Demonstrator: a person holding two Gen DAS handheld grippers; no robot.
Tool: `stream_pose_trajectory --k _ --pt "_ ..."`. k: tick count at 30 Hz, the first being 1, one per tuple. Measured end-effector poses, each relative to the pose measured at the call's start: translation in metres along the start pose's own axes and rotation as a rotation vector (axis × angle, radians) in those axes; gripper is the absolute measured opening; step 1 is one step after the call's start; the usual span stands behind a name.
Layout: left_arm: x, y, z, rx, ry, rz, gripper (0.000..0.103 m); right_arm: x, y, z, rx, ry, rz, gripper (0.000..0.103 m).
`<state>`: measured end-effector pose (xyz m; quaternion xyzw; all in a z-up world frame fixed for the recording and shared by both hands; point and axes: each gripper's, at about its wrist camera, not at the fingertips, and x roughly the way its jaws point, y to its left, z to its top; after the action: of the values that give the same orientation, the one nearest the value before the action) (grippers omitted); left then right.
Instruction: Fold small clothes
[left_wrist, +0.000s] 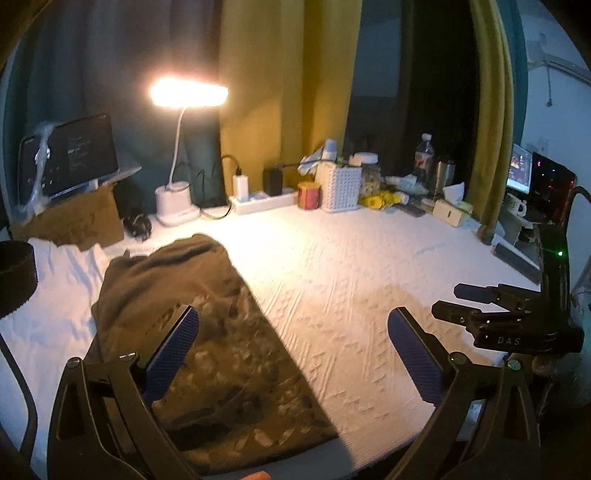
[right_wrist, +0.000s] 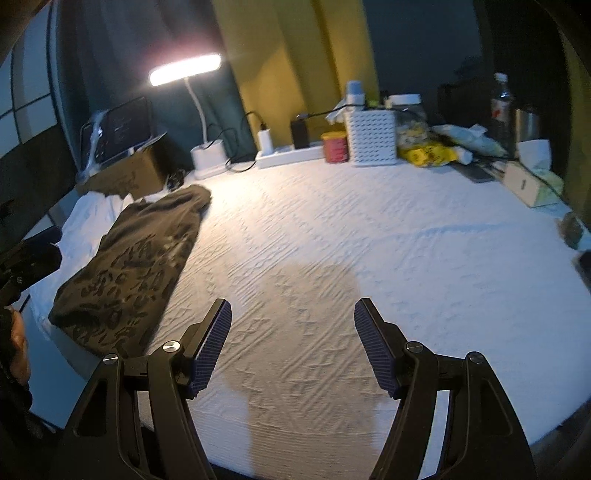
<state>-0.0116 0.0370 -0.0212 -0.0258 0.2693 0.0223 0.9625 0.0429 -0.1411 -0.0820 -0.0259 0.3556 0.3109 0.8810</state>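
A dark olive garment with a patterned print (left_wrist: 207, 332) lies folded in a long strip on the white textured table cover (left_wrist: 351, 277). My left gripper (left_wrist: 291, 332) is open and empty, its left finger above the garment's middle. The garment also shows at the left in the right wrist view (right_wrist: 136, 266). My right gripper (right_wrist: 291, 328) is open and empty over bare cover, well to the right of the garment. The right gripper also shows at the right edge of the left wrist view (left_wrist: 476, 306), its jaws open.
A lit desk lamp (left_wrist: 177, 184), a cardboard box with a laptop on it (left_wrist: 74, 218), a power strip (left_wrist: 262, 201), a red can (left_wrist: 308, 195), a white basket (left_wrist: 341, 186), bottles and a tissue box (left_wrist: 452, 212) line the back. A monitor (left_wrist: 521, 173) stands at the right.
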Motion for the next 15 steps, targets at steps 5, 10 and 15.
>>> stream_pose_trajectory --k 5,10,15 --pt "-0.006 -0.012 0.011 0.045 -0.047 0.0 0.101 -0.019 -0.009 0.009 0.004 -0.039 -0.033 0.072" --pt "-0.015 -0.017 0.025 0.069 -0.102 -0.011 0.101 -0.037 -0.015 0.02 0.017 -0.067 -0.07 0.072" --pt "-0.031 -0.023 0.039 0.105 -0.191 0.002 0.101 -0.058 -0.017 0.031 0.006 -0.123 -0.118 0.072"
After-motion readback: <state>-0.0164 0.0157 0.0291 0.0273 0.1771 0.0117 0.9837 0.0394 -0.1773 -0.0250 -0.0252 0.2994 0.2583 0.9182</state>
